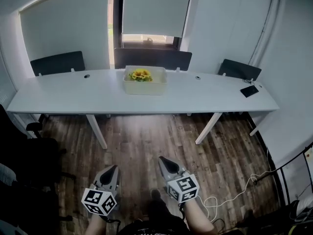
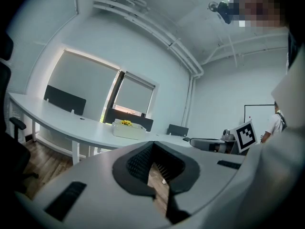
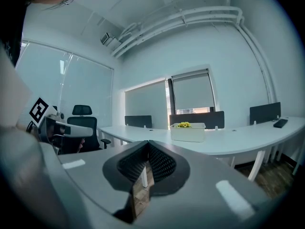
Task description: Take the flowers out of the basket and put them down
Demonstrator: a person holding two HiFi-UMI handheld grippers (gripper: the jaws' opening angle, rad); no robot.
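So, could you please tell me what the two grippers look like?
Both are alike. The left gripper and right gripper have grey bodies that taper to dark, pointed jaws lined with black ridged pads. Each carries a white cube printed with black square markers. The person wears a dark top.

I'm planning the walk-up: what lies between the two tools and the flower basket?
Head view: only bare wood floor, then the front strip of the white table, separates the left tool and right tool from the basket.
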